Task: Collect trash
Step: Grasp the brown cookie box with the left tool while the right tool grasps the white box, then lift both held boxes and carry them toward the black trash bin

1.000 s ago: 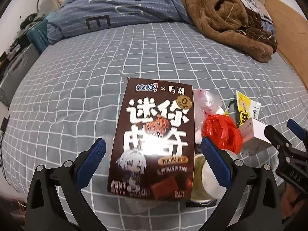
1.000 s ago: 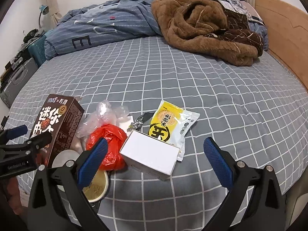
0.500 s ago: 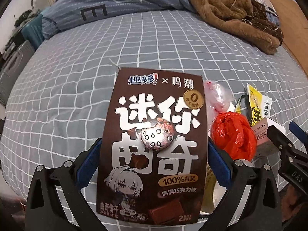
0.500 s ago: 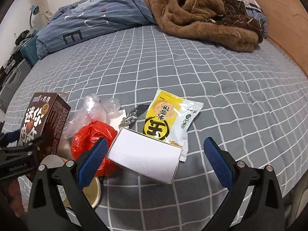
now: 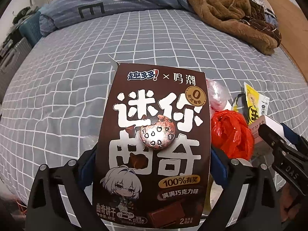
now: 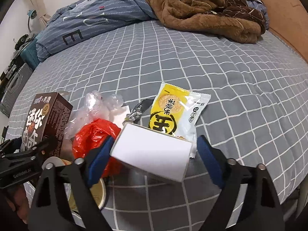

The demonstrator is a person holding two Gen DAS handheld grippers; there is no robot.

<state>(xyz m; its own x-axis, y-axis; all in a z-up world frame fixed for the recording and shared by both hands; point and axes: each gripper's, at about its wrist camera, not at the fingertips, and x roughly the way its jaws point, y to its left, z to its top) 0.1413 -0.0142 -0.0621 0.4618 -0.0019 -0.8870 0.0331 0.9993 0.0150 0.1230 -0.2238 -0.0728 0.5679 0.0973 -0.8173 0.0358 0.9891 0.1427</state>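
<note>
Brown cookie box (image 5: 154, 144) fills left view; only right view shows the round tin (image 6: 96, 194) on the bed (image 6: 192, 67). Left claw (image 5: 154, 165) closing — box between pads. Right claw (image 6: 152, 157) closing around white box (image 6: 152, 152) — contact unclear.

Count on the bed (image 6: 211, 61): 1 brown cookie box (image 5: 154, 146), 1 white box (image 6: 152, 154), 1 yellow snack packet (image 6: 173, 111), 1 red plastic bag (image 6: 92, 134), 1 clear plastic bag (image 6: 92, 107), 1 foil wrapper (image 6: 137, 111), 1 round tub (image 6: 96, 194), lower left. Upper frame: 1 brown blanket (image 6: 202, 9), 1 blue duvet (image 6: 92, 21).
</note>
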